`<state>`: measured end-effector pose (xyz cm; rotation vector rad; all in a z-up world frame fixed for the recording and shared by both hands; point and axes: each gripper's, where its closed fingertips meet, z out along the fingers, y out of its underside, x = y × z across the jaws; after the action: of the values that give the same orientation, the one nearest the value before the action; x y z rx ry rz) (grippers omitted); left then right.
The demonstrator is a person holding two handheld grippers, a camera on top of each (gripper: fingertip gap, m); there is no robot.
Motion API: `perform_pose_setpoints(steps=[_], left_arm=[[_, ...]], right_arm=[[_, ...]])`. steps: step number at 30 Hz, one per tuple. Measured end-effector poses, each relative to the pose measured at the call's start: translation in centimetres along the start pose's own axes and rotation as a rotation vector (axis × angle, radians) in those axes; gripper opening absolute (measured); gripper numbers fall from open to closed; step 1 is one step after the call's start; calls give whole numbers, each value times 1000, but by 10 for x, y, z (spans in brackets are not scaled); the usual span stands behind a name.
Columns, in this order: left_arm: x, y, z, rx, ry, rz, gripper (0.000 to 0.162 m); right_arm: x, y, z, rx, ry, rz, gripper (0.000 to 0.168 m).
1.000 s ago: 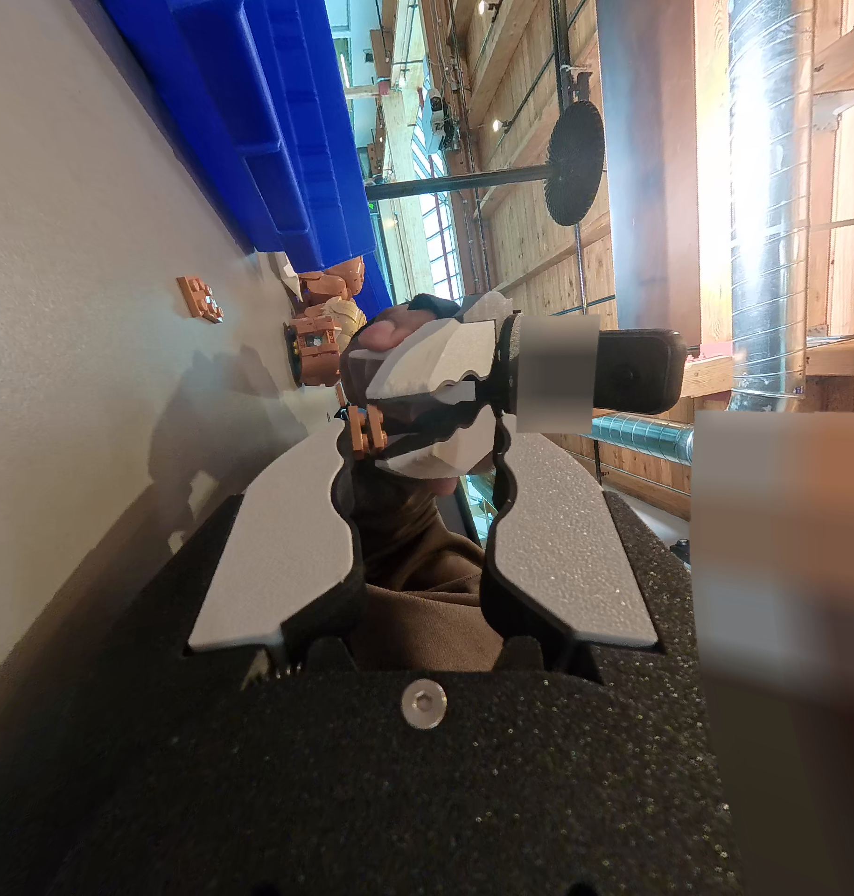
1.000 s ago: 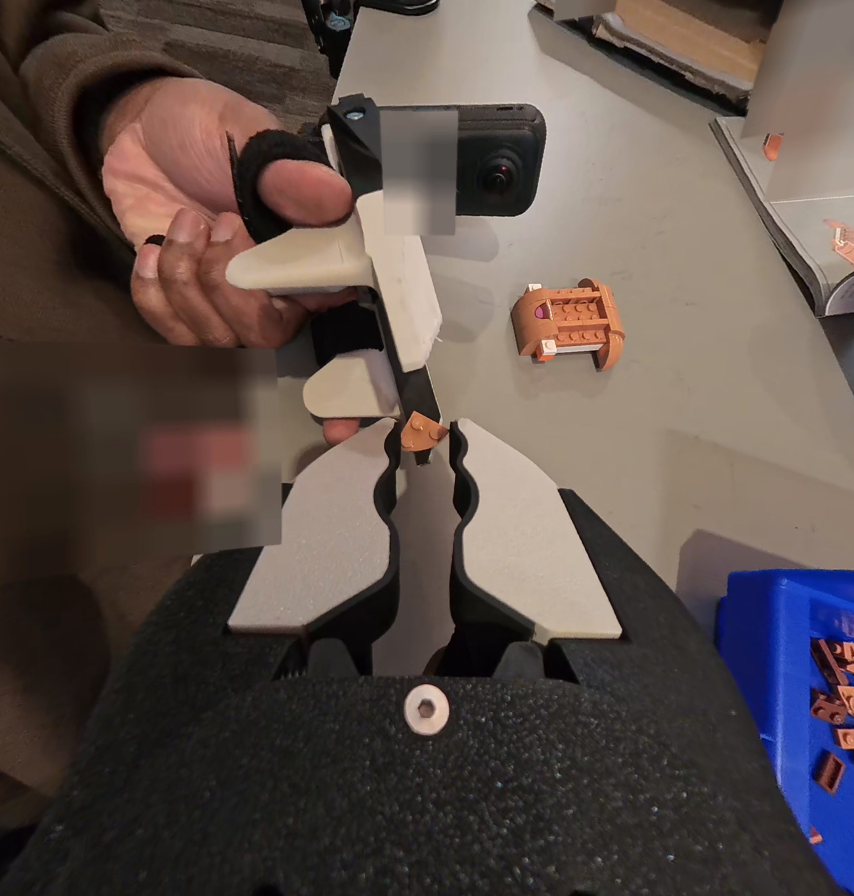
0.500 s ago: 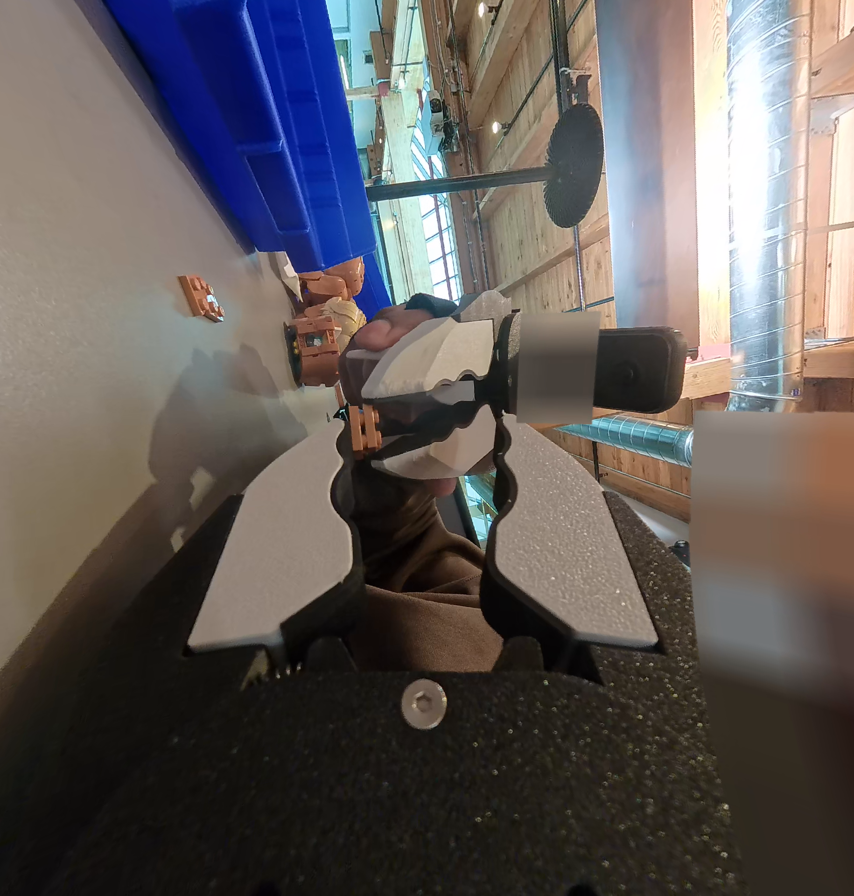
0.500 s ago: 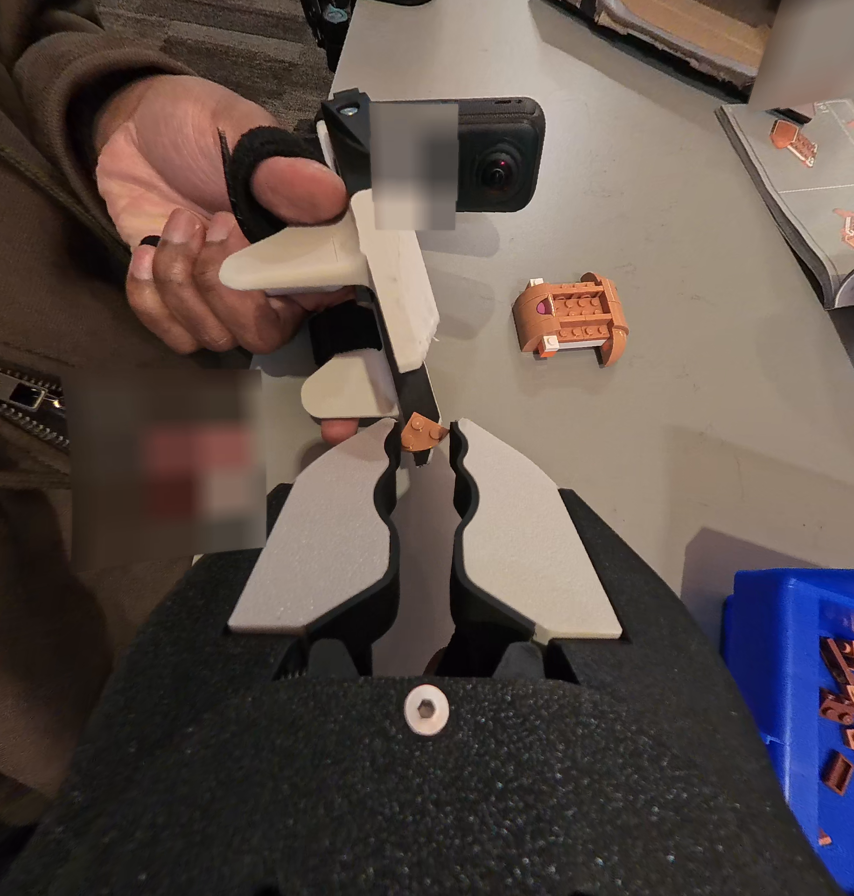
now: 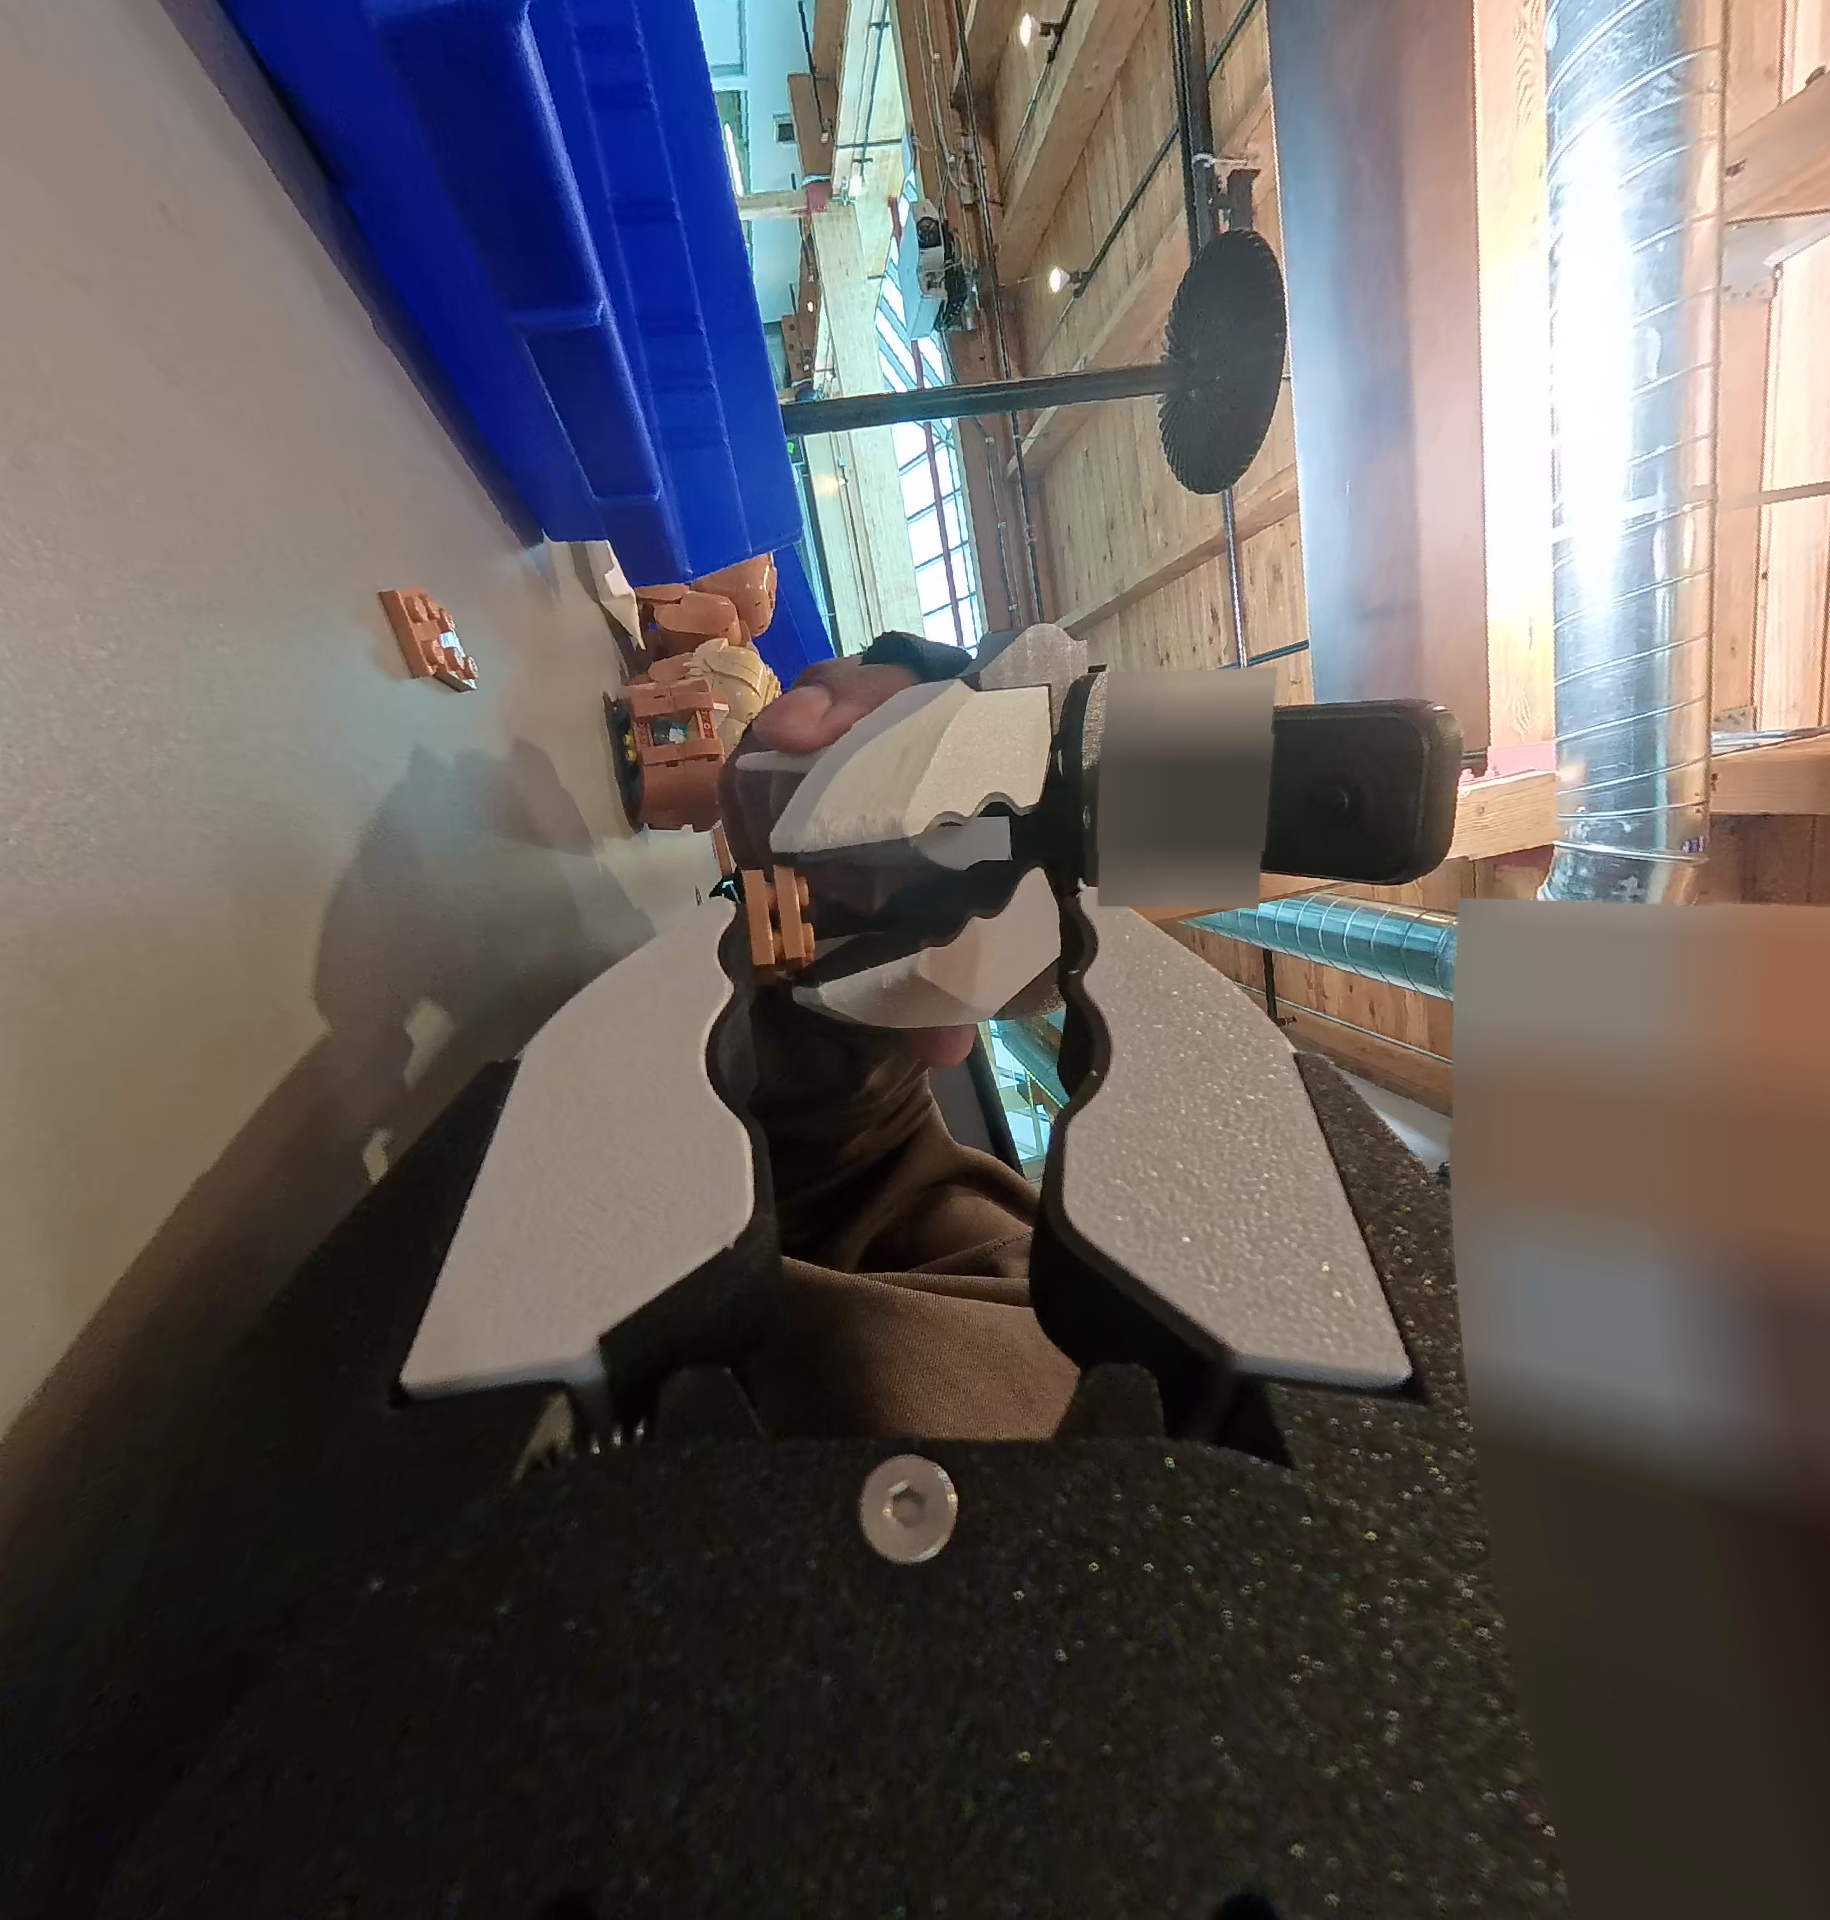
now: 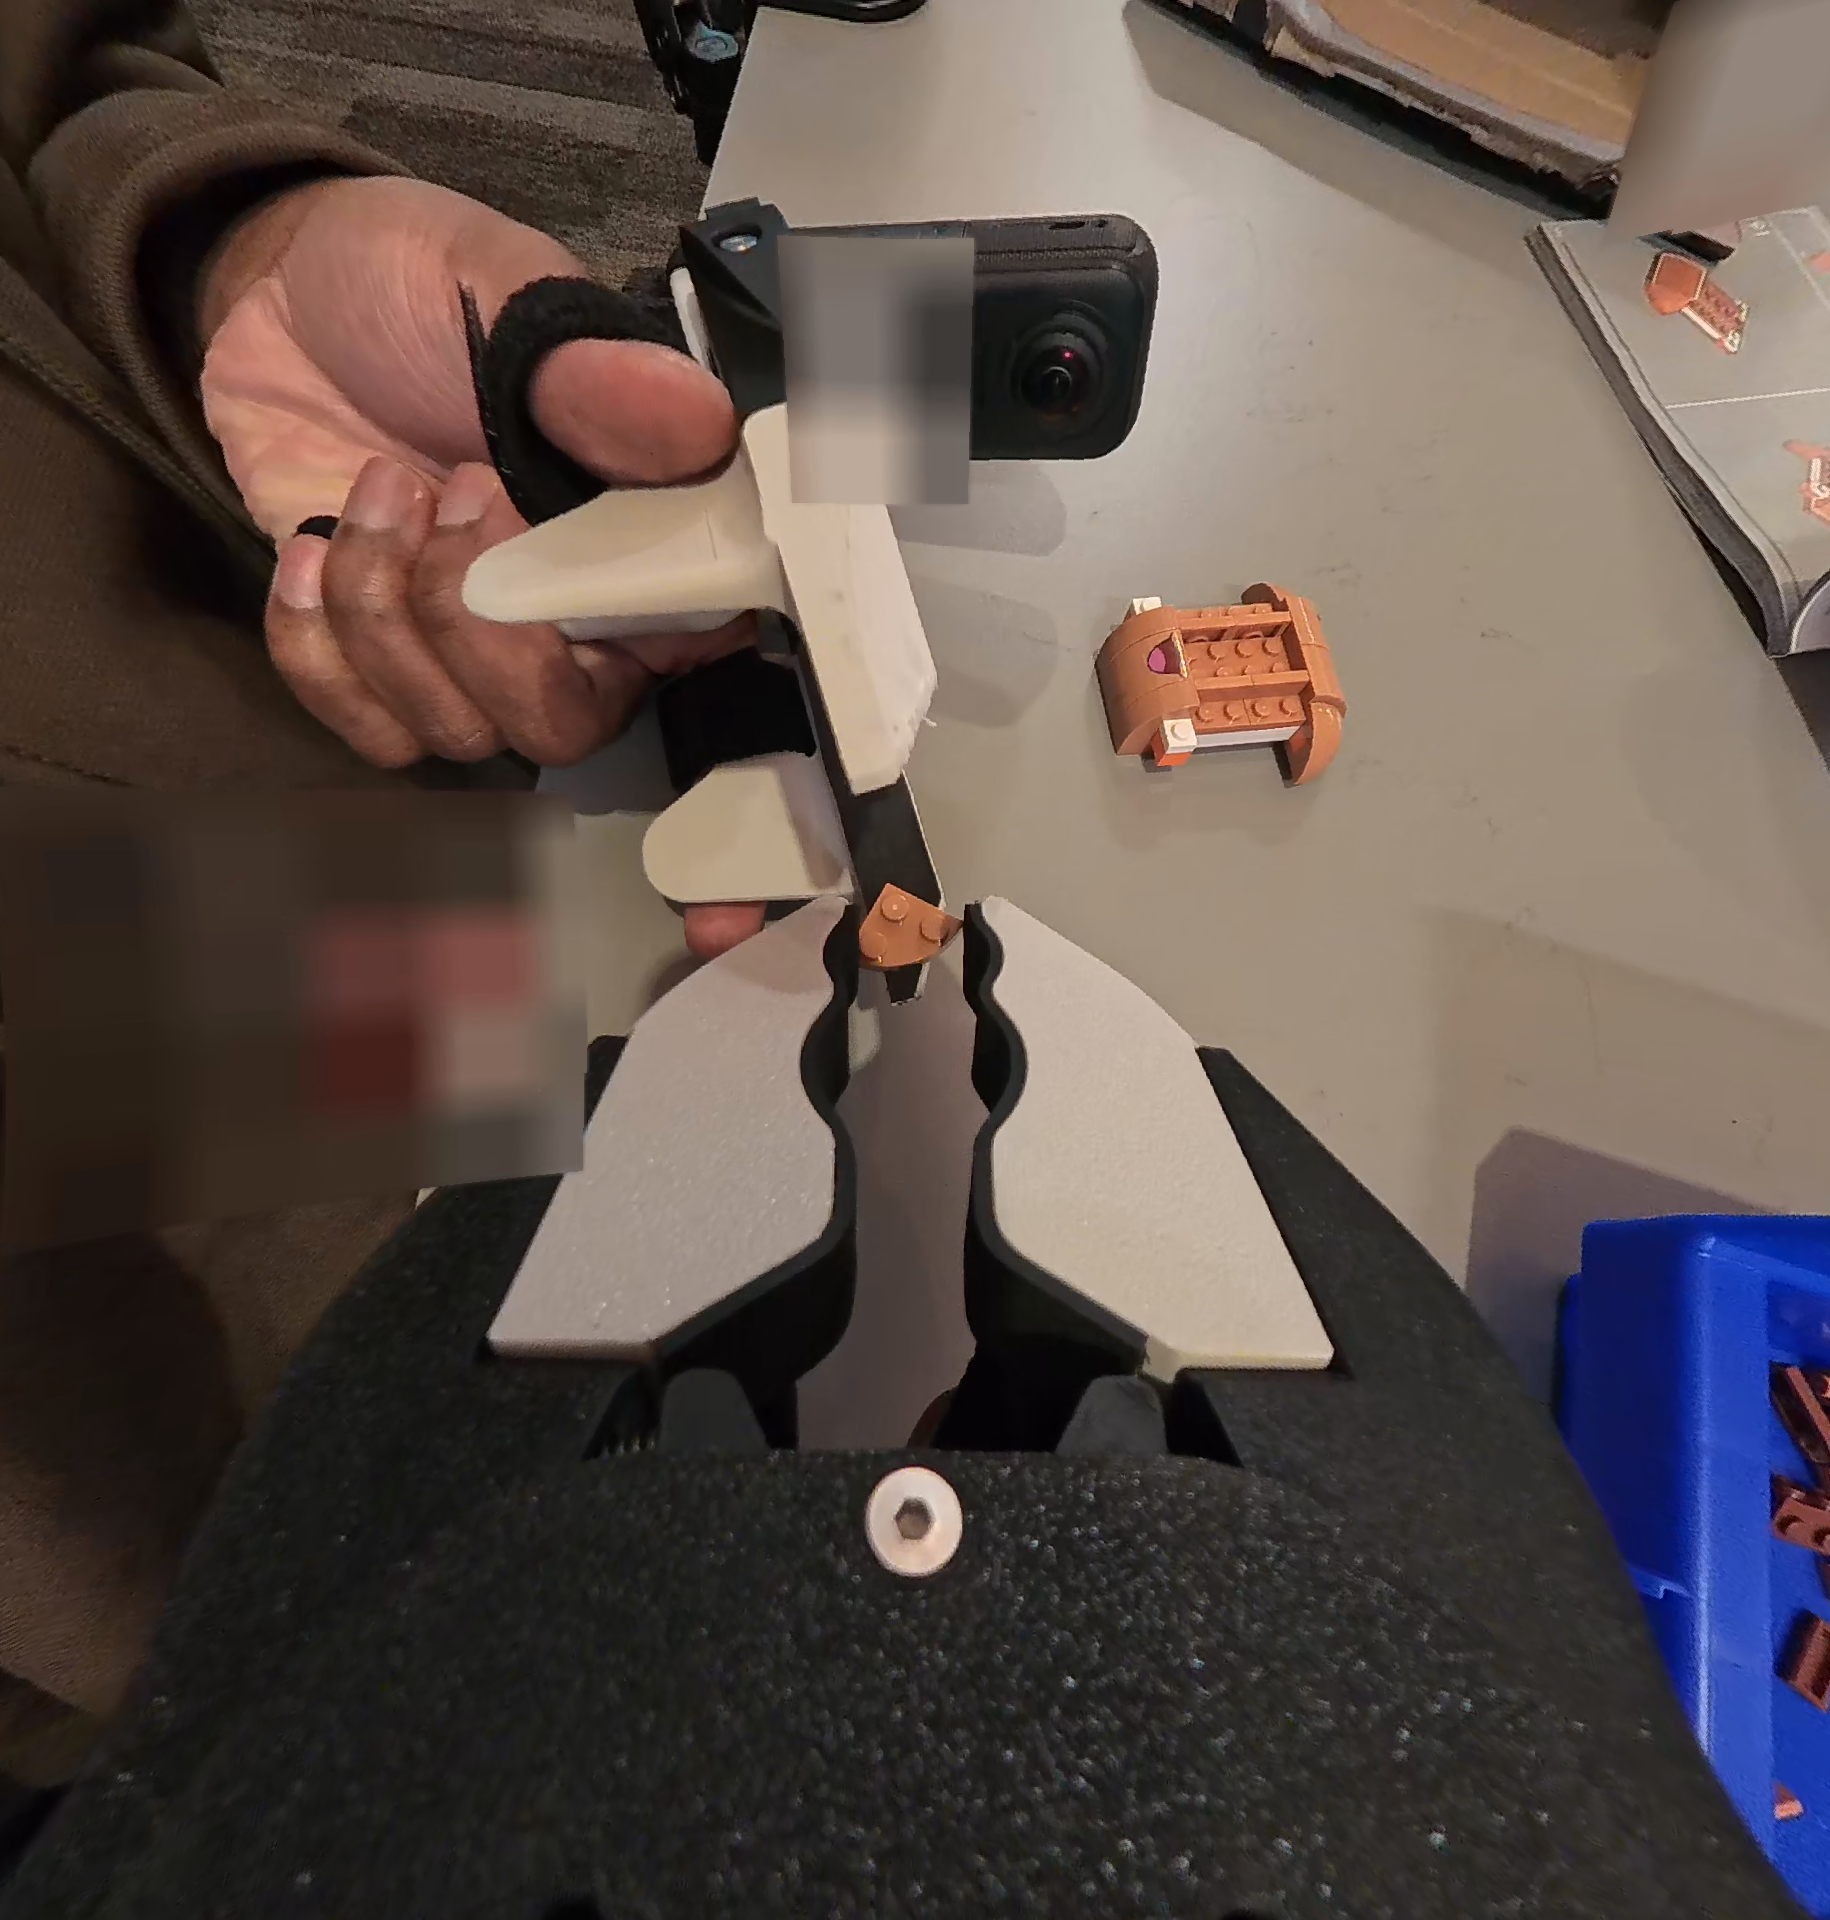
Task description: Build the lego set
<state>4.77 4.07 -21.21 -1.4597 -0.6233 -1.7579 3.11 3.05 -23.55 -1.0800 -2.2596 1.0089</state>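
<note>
the right claw point(image 6: 906, 914) is clenched on a small orange lego piece point(image 6: 895, 928), held above the grey worktop point(image 6: 1358, 987). the left claw point(image 5: 900, 935) is released, jaws wide apart, one finger touching the piece. an orange part-built model point(image 6: 1217, 691) lies farther right, a blue bin point(image 6: 1669, 1403) near right.

Your two grippers meet tip to tip above the table point(image 6: 1358, 987). Small rounded plate point(image 6: 903, 928) sits between the right gripper point(image 6: 903, 940) fingertips, with the left gripper point(image 6: 895, 914) tip touching it from ahead. Built lego block point(image 6: 1220, 684) lies on the table beyond, to the right. Instruction booklet point(image 6: 1721, 416) further right. Bin point(image 6: 1659, 1382) of loose pieces at near right.
</note>
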Motion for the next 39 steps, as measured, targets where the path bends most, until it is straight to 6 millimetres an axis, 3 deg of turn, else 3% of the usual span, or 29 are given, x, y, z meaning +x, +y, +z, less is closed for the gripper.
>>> perform_pose_setpoints(steps=[33,39], left_arm=[[3,-1,1,4,21,-20,55],[3,-2,-1,10,20,-21,54]], right_arm=[[-1,-3,-3,31,8,-21,28],[-3,3,-12,47,49,-140,34]])
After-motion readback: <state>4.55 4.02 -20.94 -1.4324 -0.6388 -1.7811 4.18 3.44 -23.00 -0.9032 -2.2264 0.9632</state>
